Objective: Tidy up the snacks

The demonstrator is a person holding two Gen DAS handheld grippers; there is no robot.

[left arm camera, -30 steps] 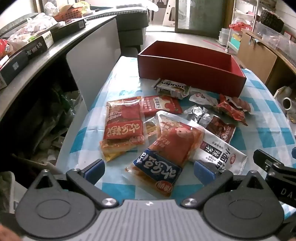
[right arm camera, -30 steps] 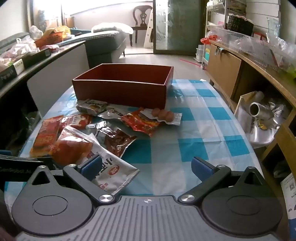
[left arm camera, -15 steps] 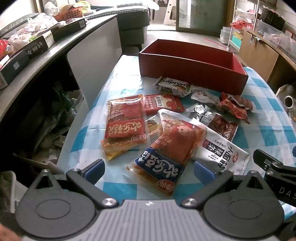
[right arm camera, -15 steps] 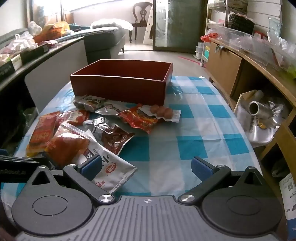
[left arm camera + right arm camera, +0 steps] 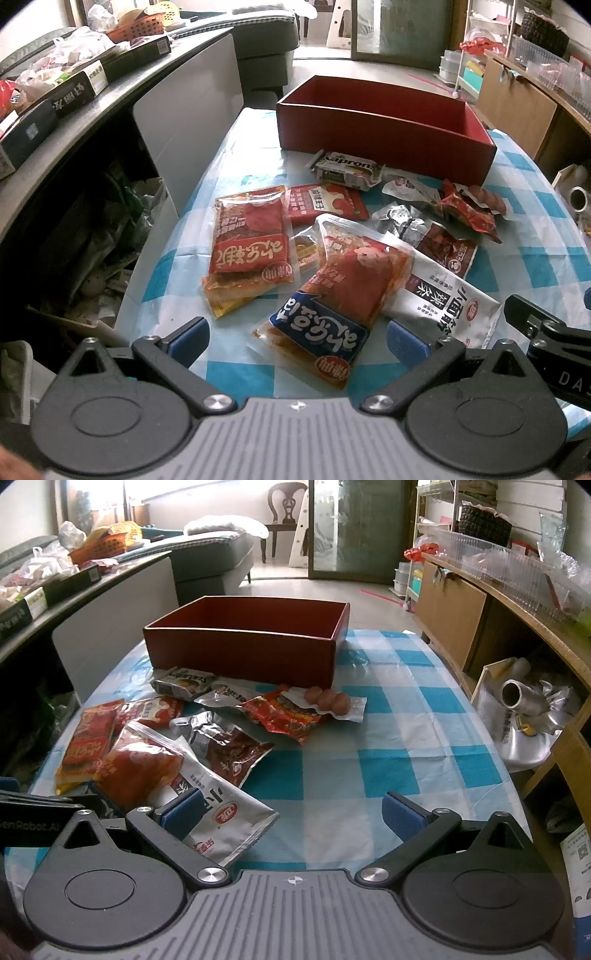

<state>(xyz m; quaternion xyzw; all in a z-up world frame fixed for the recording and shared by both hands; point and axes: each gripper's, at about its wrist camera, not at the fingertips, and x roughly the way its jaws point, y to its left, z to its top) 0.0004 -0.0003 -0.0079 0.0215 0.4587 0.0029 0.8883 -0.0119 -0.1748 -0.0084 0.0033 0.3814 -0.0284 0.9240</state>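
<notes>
An empty red box (image 5: pixel 384 122) stands at the far end of the checked table; it also shows in the right wrist view (image 5: pixel 247 642). Several snack packets lie in front of it: a red and blue pouch (image 5: pixel 332 295), a flat red packet (image 5: pixel 249 240), a silver noodle packet (image 5: pixel 447 299) and an egg pack (image 5: pixel 328 701). My left gripper (image 5: pixel 297 341) is open above the near end of the red and blue pouch. My right gripper (image 5: pixel 291 812) is open, with the silver packet (image 5: pixel 221 812) beside its left finger.
A grey counter (image 5: pixel 92 107) with boxes and bags runs along the left. Wooden shelving (image 5: pixel 517 602) and a metal cylinder in foil (image 5: pixel 524 698) are at the right. The blue and white tablecloth (image 5: pixel 399 731) covers the table.
Both grippers have drawn slightly back and up from the snacks; both stay open and empty. No packet has moved.
</notes>
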